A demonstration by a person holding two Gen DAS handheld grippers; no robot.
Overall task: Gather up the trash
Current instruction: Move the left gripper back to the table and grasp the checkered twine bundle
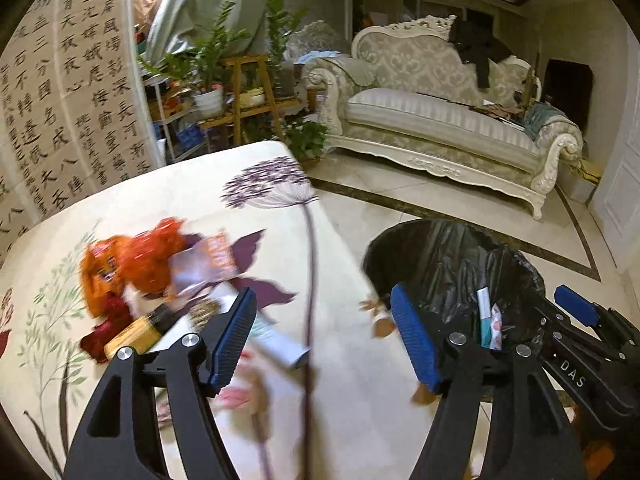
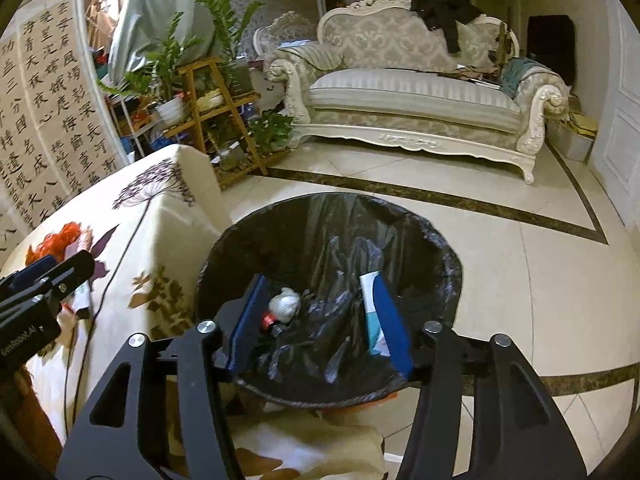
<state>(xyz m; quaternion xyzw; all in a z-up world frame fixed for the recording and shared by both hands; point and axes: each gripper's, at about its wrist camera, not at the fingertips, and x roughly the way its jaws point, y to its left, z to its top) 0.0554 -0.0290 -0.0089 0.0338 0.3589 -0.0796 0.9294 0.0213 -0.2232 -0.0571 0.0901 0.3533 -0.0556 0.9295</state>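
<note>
Right wrist view: right gripper (image 2: 318, 320) spread wide over the trash bin (image 2: 424, 224); left gripper (image 1: 324, 336) spread too, over the table (image 1: 192, 184).

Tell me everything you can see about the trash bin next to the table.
The trash bin is round, lined with a crinkled glossy black plastic bag folded over its rim. It stands upright on the tiled floor beside the floral-cloth table. Inside lie a crumpled white wad, something red and black, and a white-and-teal packet leaning on the wall. The open right gripper hovers above its mouth, not touching it.
</note>
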